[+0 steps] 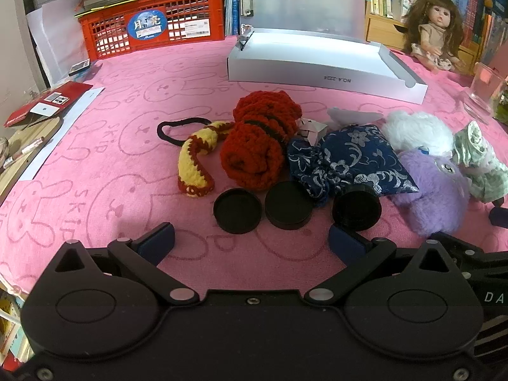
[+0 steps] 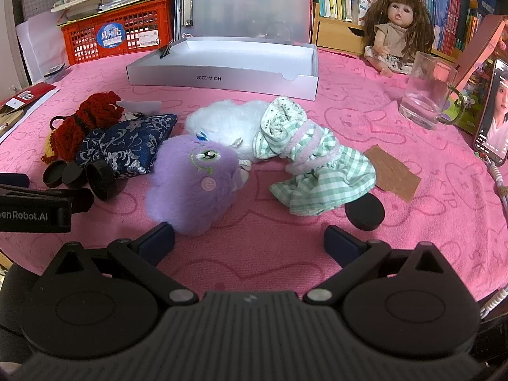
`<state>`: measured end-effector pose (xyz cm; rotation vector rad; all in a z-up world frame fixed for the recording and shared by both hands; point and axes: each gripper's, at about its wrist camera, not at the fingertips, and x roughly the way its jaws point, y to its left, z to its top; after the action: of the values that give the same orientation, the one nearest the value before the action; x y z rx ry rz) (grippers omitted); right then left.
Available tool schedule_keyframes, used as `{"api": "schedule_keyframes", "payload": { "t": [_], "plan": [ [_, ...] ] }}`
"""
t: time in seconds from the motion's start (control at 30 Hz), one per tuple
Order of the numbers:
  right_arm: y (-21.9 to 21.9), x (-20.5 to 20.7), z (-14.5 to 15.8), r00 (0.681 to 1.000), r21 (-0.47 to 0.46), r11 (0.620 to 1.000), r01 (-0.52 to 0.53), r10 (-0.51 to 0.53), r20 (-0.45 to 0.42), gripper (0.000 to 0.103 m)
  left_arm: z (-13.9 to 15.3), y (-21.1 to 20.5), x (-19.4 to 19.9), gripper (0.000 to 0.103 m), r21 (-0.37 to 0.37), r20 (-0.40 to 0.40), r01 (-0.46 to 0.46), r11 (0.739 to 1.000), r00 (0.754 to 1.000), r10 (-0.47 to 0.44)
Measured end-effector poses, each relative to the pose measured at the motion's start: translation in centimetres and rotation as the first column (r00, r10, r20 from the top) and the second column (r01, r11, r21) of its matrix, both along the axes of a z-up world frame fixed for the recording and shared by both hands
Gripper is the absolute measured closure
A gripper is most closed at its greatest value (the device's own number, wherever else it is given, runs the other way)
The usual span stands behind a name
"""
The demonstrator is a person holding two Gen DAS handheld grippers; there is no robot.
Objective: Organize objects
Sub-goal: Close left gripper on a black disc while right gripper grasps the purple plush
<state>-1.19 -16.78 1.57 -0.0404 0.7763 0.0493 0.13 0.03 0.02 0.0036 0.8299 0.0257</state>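
Both sets of jaws are found spread wide with nothing held: the left gripper (image 1: 250, 241) is poised above the pink bunny-print towel (image 1: 95, 165), the right gripper (image 2: 249, 241) likewise. Three black round lids (image 1: 237, 211) are noted in a row at 12 o'clock of the left gripper, the rightmost one tilted against a navy floral pouch (image 1: 349, 158). A red crocheted piece (image 1: 257, 146) with a yellow crocheted strip (image 1: 193, 165) lies at 12 o'clock beyond the lids, touching the pouch. In the right wrist view, a purple plush toy (image 2: 193, 181) sits at 11 o'clock, touching a white plush toy (image 2: 228, 123); a green gingham doll dress (image 2: 320, 171) lies at 1 o'clock. An open white box (image 2: 222, 77) is recorded at 12 o'clock, farther back, apart from the pile.
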Motion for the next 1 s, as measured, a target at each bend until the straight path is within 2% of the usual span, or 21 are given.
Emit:
{"api": "schedule_keyframes", "payload": {
  "t": [0.43, 0.53, 0.67, 0.77, 0.87, 0.93, 1.0],
  "plan": [
    [0.0, -0.6, -0.2, 0.999, 0.000, 1.000, -0.011, 0.011, 0.037, 0.000, -0.3, 0.1, -0.7, 0.000, 0.003, 0.035, 0.013, 1.000, 0.999, -0.013],
    [0.2, -1.1, -0.1, 0.996, 0.025, 0.997, -0.069, 0.068, 0.050, 0.000, -0.4, 0.3, -1.0, 0.000, -0.002, 0.054, 0.018, 1.000, 0.998, -0.018],
    [1.3, -1.8, -0.2, 0.988, 0.010, 0.991, -0.135, 0.134, 0.072, 0.000, -0.7, 0.1, -1.5, 0.000, 0.000, 0.097, 0.003, 1.000, 0.995, -0.003],
    [1.7, -2.0, 0.1, 0.984, 0.007, 0.989, -0.148, 0.147, 0.103, 0.000, -0.2, 0.1, -1.4, 0.000, 0.006, 0.083, 0.013, 1.000, 0.996, -0.014],
    [1.6, -2.2, 0.6, 0.980, 0.006, 0.990, -0.142, 0.139, 0.144, 0.005, 0.8, 0.5, -1.7, 0.007, -0.005, 0.139, 0.028, 1.000, 0.990, -0.027],
    [1.1, -2.1, 1.1, 0.978, 0.020, 0.991, -0.135, 0.130, 0.162, 0.007, 1.5, 0.8, -2.0, 0.007, -0.027, 0.187, 0.027, 0.999, 0.982, -0.021],
    [0.7, -2.0, 1.3, 0.977, 0.030, 0.991, -0.128, 0.121, 0.174, 0.012, 2.1, 1.1, -2.1, 0.013, -0.054, 0.222, 0.036, 0.998, 0.975, -0.023]
  ]
}}
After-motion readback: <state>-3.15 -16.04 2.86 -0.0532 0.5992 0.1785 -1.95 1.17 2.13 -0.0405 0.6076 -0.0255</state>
